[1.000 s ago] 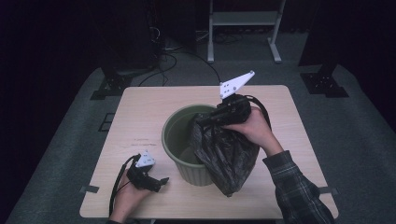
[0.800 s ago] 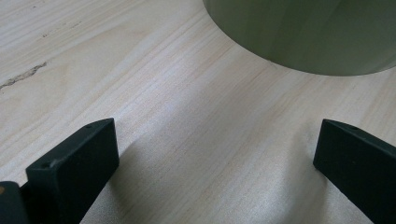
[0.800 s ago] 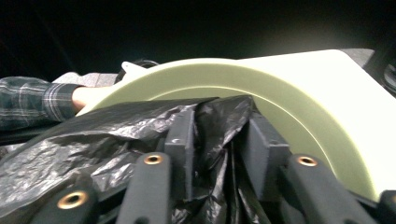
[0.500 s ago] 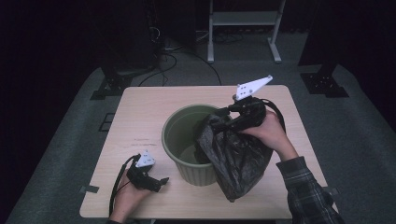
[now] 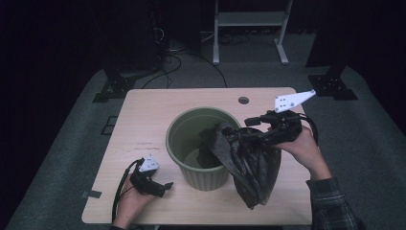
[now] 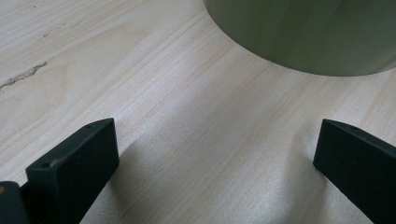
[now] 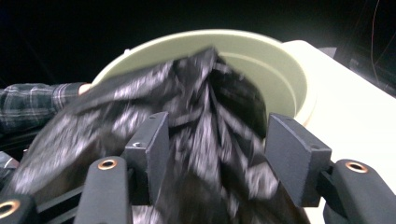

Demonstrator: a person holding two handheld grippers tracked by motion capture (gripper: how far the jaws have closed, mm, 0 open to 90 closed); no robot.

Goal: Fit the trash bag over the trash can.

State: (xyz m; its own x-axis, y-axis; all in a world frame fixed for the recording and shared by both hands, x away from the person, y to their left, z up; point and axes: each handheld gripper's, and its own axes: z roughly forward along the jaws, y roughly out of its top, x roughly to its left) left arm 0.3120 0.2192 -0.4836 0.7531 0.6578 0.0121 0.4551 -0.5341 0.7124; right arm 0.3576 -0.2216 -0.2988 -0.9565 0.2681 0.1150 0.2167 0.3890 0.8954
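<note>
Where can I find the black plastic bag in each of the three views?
High view: the black plastic bag hangs right of centre, draped over the green bin's right rim.
Left gripper view: no bag here; the bin's wall is at top right.
Right gripper view: the bag lies in the centre, between the jaws.
Shared landmark: the green bin.

We take the bin [image 5: 203, 143] as our landmark, standing mid-table [image 5: 158, 108]. The bag [image 5: 249, 163] drapes over its right rim, part inside, the rest hanging outside to the right. The right gripper [image 5: 253, 128] lies right of the bin, the left gripper [image 5: 165, 188] near-left of it.
</note>
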